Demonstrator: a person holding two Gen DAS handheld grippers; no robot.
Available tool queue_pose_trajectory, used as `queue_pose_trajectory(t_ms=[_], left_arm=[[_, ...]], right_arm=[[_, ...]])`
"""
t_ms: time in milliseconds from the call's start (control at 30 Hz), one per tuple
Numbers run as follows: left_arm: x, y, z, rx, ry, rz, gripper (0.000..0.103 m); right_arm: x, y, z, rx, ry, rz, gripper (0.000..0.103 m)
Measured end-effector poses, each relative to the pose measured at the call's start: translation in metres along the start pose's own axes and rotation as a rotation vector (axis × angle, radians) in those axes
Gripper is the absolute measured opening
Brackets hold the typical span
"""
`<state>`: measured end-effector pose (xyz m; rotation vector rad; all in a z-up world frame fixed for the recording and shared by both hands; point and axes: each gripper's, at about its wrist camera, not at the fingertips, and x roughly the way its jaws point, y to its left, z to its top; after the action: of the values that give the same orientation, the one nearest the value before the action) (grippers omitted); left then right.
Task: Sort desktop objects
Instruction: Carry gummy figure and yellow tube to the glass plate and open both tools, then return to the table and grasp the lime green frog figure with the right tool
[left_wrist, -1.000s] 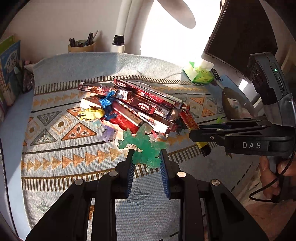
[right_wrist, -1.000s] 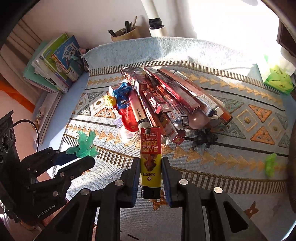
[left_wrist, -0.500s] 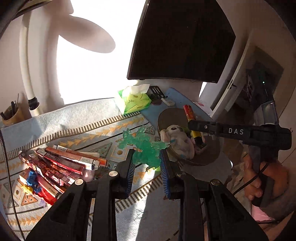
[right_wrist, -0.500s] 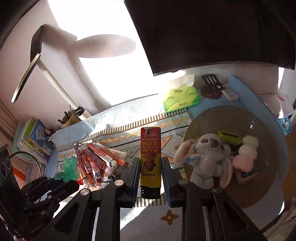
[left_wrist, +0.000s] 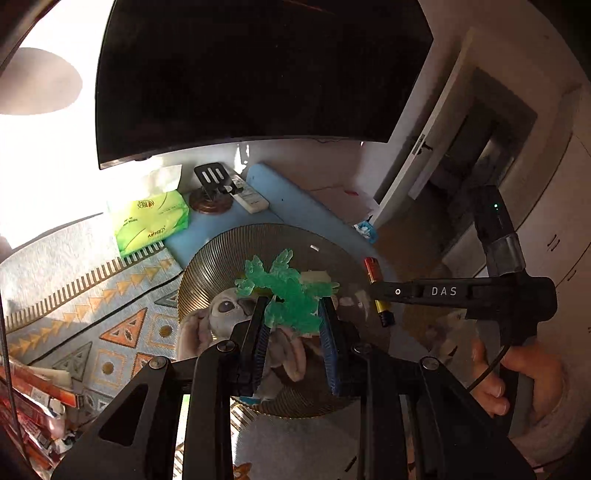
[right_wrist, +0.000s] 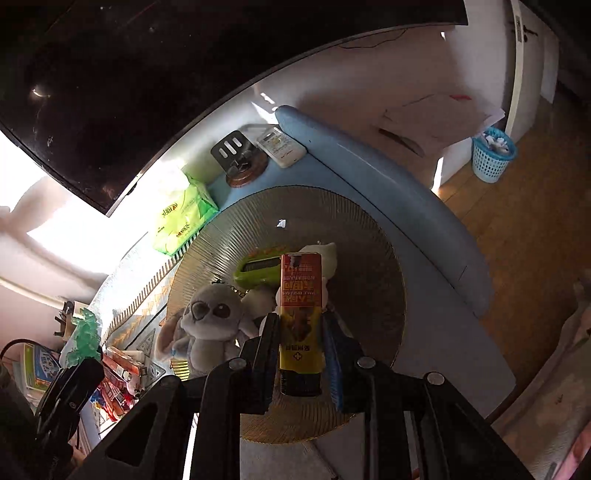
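Green translucent figurine pinched between blue pads of left gripper, jaws closed onto its lower half; its limbs stick out above the fingertips. It hangs over the round ribbed tray. Red-and-yellow box clamped upright between jaws of right gripper, which are drawn in tight on its sides; box also sits above the tray, top end pointing away from the camera.

Tray contents: grey plush toy with big eyes at the near-left side, a pale plush behind the box, a lime-green flat gadget near centre. Rest partly hidden by the held items.

Beyond tray: green tissue pack, small stand on a round brown base, white remote, all under a dark monitor. Patterned cloth to the left, with a heap of red boxes at its edge. A hand grips the right gripper's handle. Blue waste basket on the wood floor.
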<state>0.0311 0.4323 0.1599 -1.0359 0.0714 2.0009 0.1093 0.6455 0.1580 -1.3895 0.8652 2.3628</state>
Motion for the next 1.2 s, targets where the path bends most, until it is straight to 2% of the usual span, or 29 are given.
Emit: queue_pose_trajectory(t_ms=[200,300,367,400,433,500,533,633,767,933,1200], left_arm=[[0.052,0.015,0.003,-0.110,0.062,-0.013,0.023],[0.059,0.018,0.009,-0.127,0.045,-0.012,0.023],[0.060,0.019,0.013,-0.141,0.017,-0.042,0.026],[0.061,0.021,0.014,-0.159,0.008,-0.071,0.038],[0.062,0.024,0.014,-0.187,0.003,-0.103,0.048],[0.062,0.030,0.013,-0.248,0.010,-0.134,0.061],[0.062,0.033,0.012,-0.269,0.013,-0.147,0.065],[0.051,0.034,0.007,-0.279,0.010,-0.117,0.065],[0.032,0.037,-0.002,-0.310,0.007,-0.118,0.065],[-0.004,0.050,-0.020,-0.355,-0.016,-0.088,0.065],[-0.068,0.106,-0.065,-0.486,-0.034,0.078,0.065]], right_arm=[[0.026,0.008,0.018,-0.056,0.033,0.014,0.022],[0.035,0.015,0.022,-0.093,0.028,0.027,0.022],[0.040,0.018,0.025,-0.097,0.023,0.085,0.022],[0.042,0.018,0.025,-0.086,0.027,0.122,0.022],[0.044,0.017,0.025,-0.074,0.036,0.140,0.030],[0.044,0.015,0.023,-0.058,0.041,0.148,0.041],[0.044,0.013,0.021,-0.058,0.046,0.151,0.041],[0.042,0.009,0.013,-0.063,0.062,0.149,0.041],[0.038,0.011,0.001,-0.087,0.082,0.164,0.041],[0.027,0.035,-0.017,-0.178,0.081,0.181,0.041],[0.018,0.104,-0.054,-0.341,0.068,0.264,0.041]])
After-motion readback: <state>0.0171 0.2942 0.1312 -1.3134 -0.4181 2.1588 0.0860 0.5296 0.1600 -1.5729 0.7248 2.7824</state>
